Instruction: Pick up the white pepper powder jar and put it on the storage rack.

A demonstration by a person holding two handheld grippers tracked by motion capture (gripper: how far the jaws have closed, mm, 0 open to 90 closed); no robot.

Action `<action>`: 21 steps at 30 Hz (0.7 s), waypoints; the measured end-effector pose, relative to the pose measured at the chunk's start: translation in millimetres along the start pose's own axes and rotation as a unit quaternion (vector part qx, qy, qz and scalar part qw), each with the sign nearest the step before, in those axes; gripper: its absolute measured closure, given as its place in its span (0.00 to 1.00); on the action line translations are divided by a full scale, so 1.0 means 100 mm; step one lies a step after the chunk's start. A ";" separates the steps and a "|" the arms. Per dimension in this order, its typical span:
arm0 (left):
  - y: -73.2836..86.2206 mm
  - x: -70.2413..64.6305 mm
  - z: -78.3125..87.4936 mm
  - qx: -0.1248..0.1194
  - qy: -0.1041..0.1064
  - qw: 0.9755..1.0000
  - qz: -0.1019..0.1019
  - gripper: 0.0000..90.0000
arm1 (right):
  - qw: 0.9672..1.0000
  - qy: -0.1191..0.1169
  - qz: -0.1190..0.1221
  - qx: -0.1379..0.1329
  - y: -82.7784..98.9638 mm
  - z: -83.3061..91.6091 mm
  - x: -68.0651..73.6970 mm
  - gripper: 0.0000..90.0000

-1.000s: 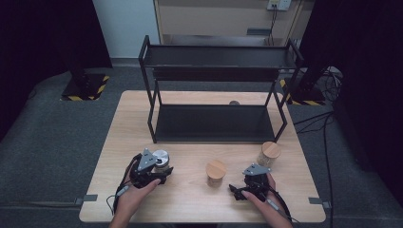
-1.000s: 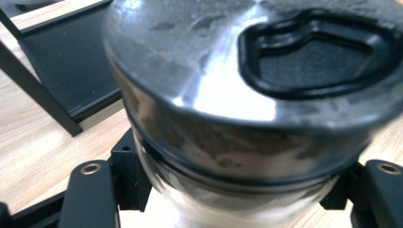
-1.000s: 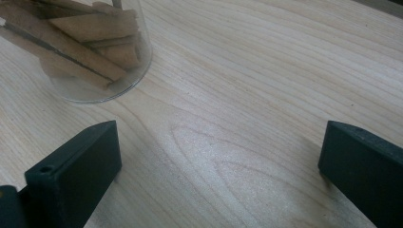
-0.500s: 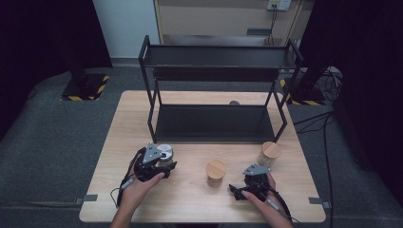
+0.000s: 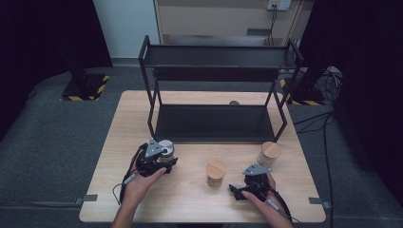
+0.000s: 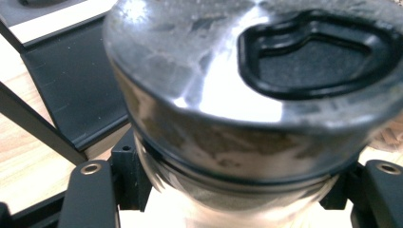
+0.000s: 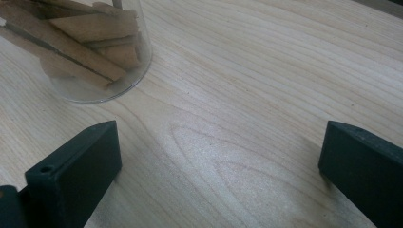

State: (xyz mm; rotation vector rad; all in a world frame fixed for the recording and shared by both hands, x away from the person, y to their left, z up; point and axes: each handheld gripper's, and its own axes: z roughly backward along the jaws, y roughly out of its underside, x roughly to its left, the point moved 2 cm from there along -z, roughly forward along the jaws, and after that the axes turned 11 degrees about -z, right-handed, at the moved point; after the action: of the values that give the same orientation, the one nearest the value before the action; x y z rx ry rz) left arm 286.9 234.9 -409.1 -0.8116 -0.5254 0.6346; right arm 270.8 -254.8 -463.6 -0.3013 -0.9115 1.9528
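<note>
Jaws of left gripper (image 5: 159, 158) clamp a metal-lidded jar (image 6: 247, 109) by its sides, at table's (image 5: 119, 142) 8 o'clock, just before the rack (image 5: 216, 121). Jar contents can't be made out. Right gripper (image 5: 240, 192), at 5 o'clock, stands wide with bare wood between its jaws. Glass jar (image 7: 81, 47) holding wooden sticks sits at its 11 o'clock, untouched. Second cork-lidded jar (image 5: 269, 154) at 4 o'clock.
</note>
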 end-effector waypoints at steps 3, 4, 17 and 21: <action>-0.04 0.02 -0.03 0.002 0.000 1.000 -0.003 0.33 | 1.000 0.000 0.000 0.000 0.00 0.00 0.00 0.00; -0.05 0.02 -0.05 0.002 0.000 1.000 -0.003 0.33 | 1.000 0.000 0.000 0.000 0.00 0.00 0.00 0.00; -0.22 0.13 -0.24 -0.003 -0.003 1.000 -0.007 0.33 | 1.000 0.000 0.000 0.000 0.00 0.00 0.00 0.00; -0.24 0.15 -0.31 -0.004 -0.005 1.000 -0.008 0.33 | 1.000 0.000 0.000 0.000 0.00 0.00 0.00 0.00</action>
State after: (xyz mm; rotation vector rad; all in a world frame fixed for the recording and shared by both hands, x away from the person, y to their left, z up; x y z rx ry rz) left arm 324.8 217.3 -405.0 -0.8110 -0.5434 0.6218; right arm 270.8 -254.8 -463.6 -0.3011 -0.9117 1.9527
